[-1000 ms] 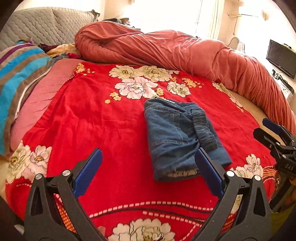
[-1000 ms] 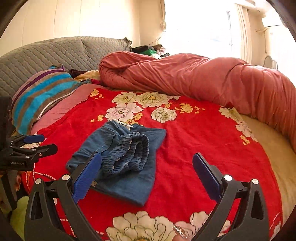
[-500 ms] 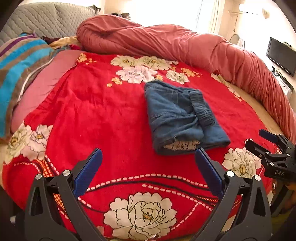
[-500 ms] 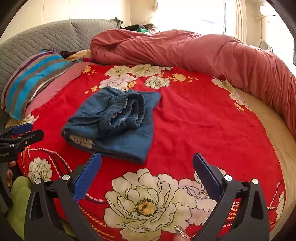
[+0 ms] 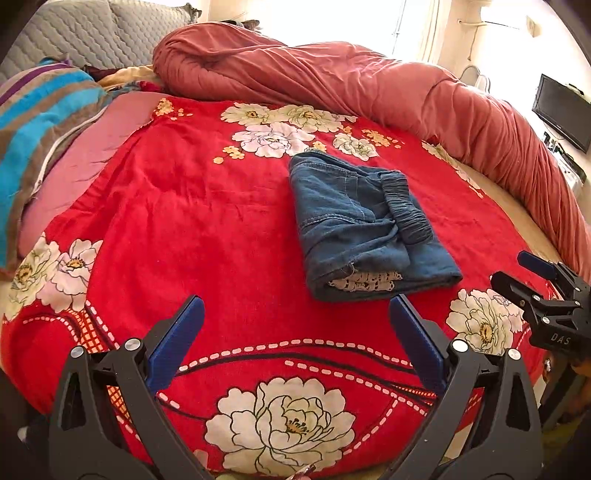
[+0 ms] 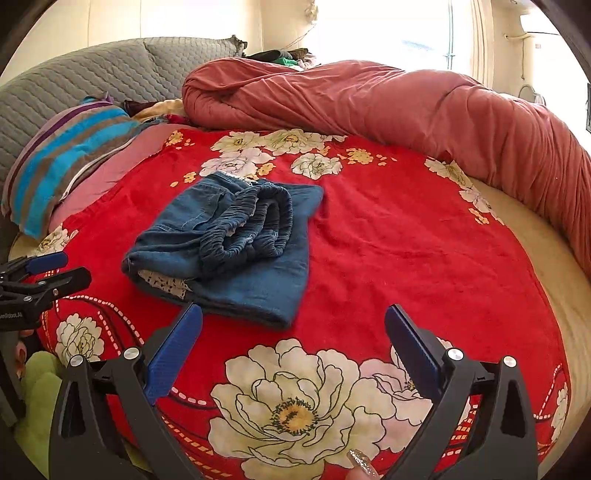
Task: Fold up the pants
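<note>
Your folded pants lie on the flowered blanket, a little right of centre in the left wrist frame and left of centre in the right wrist frame. Behind them, the rolled duvet runs across the top of the frame and down its right side. The striped pillow sits at the upper left, against the quilted headboard. A screen is at the right edge. Your left gripper is at the bottom of its frame, before the pants, with your right gripper at lower right, beside the blanket's edge.
</note>
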`<action>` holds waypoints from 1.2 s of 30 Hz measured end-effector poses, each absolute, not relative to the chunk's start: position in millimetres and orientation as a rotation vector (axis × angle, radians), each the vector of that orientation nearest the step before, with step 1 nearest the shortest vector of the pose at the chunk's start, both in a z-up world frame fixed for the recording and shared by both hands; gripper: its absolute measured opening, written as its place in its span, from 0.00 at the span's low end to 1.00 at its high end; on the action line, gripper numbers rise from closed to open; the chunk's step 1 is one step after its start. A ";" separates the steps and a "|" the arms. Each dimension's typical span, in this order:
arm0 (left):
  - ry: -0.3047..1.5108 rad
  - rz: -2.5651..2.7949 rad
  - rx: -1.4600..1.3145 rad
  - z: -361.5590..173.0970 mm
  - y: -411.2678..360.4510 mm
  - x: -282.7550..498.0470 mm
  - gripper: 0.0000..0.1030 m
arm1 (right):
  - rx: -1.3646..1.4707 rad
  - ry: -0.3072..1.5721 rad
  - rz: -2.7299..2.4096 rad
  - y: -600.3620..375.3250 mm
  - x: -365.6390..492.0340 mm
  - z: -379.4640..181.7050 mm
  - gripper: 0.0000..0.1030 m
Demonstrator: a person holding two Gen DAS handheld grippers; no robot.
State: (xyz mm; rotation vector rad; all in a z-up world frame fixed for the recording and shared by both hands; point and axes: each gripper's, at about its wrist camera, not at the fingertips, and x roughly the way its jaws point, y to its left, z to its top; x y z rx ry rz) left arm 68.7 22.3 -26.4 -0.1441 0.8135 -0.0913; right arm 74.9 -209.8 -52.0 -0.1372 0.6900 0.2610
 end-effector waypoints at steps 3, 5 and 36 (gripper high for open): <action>0.811 -0.087 -0.145 -26.0 22.2 67.8 0.91 | -0.138 0.687 0.265 -210.3 75.3 -51.3 0.96; 0.809 -0.085 -0.147 -25.3 22.5 67.4 0.91 | -0.134 0.686 0.263 -210.2 75.2 -51.0 0.96; 0.818 -0.058 -0.135 -25.1 24.9 64.1 0.91 | -0.125 0.695 0.259 -213.9 72.5 -52.1 0.96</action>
